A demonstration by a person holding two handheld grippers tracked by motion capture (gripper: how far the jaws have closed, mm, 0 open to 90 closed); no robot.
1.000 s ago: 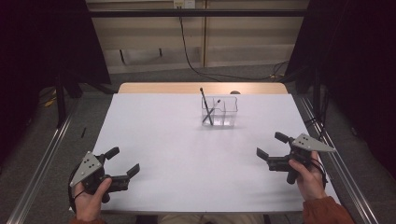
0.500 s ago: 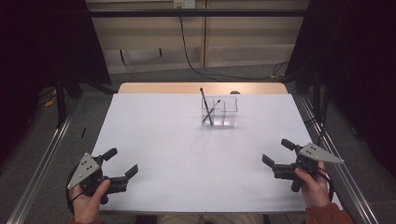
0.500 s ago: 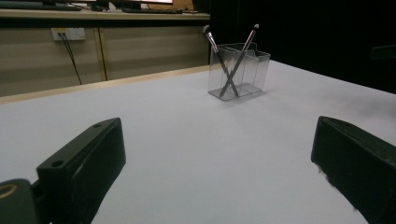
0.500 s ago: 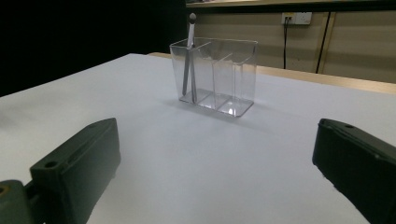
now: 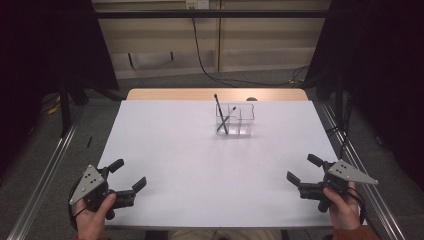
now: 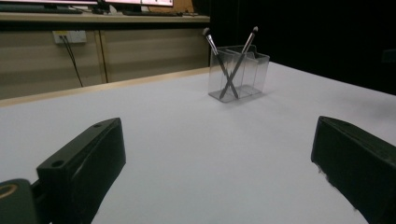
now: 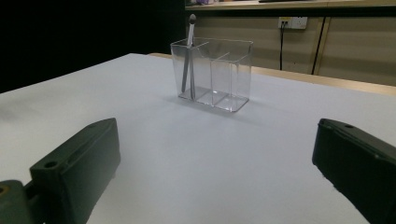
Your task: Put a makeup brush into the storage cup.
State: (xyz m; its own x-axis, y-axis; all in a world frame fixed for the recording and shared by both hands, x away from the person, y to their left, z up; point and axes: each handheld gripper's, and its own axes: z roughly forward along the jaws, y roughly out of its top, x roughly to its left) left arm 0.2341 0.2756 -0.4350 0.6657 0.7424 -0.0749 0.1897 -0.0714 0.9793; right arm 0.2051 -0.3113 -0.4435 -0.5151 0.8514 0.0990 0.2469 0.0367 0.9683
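A clear plastic two-compartment holder (image 5: 235, 120) is standing on the far middle of the white table (image 5: 200, 170), with two thin dark makeup brushes (image 6: 229, 63) crossing in its left compartment. Well apart from it, the left gripper (image 5: 125, 176) is hovering at the near left corner, jaws spread wide and gripping nothing; the right gripper (image 5: 304, 170) is doing likewise at the near right
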